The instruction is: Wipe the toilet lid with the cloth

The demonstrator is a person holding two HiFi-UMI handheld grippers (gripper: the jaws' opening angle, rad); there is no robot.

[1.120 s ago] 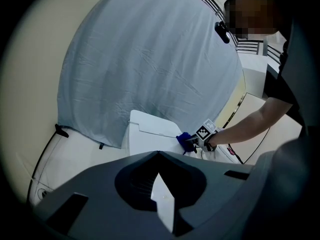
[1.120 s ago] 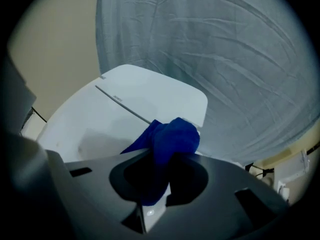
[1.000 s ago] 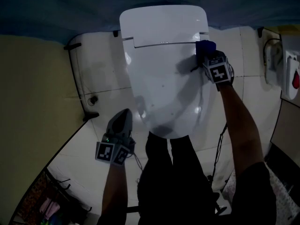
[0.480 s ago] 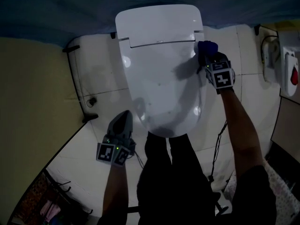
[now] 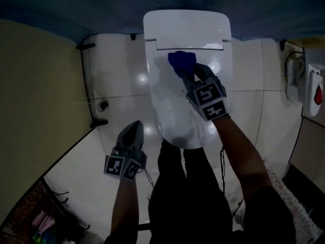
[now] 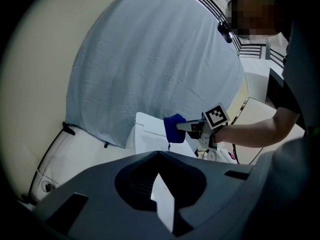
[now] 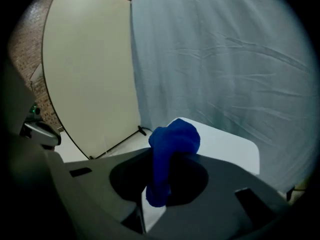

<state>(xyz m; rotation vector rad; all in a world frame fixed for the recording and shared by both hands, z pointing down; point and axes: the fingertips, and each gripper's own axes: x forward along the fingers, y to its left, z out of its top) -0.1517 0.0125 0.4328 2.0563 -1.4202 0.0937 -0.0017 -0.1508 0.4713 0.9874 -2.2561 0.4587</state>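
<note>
Right gripper (image 5: pixel 189 74) pinches the blue cloth (image 5: pixel 181 61) at 12 o'clock on the toilet lid (image 5: pixel 172 105).
Soft, light, bunched; a mid-wad grip likely serves. Left gripper (image 5: pixel 133 128), at 7 o'clock, has its jaws together, empty.

Head view: the right gripper (image 5: pixel 189 71) covers the spot where the cloth (image 5: pixel 181 61) meets the toilet lid (image 5: pixel 170 103), so contact is unconfirmed. The lid's near end is hidden behind the person's legs (image 5: pixel 185 187). Wall fittings (image 5: pixel 304 80) are cut off at the right edge.
</note>
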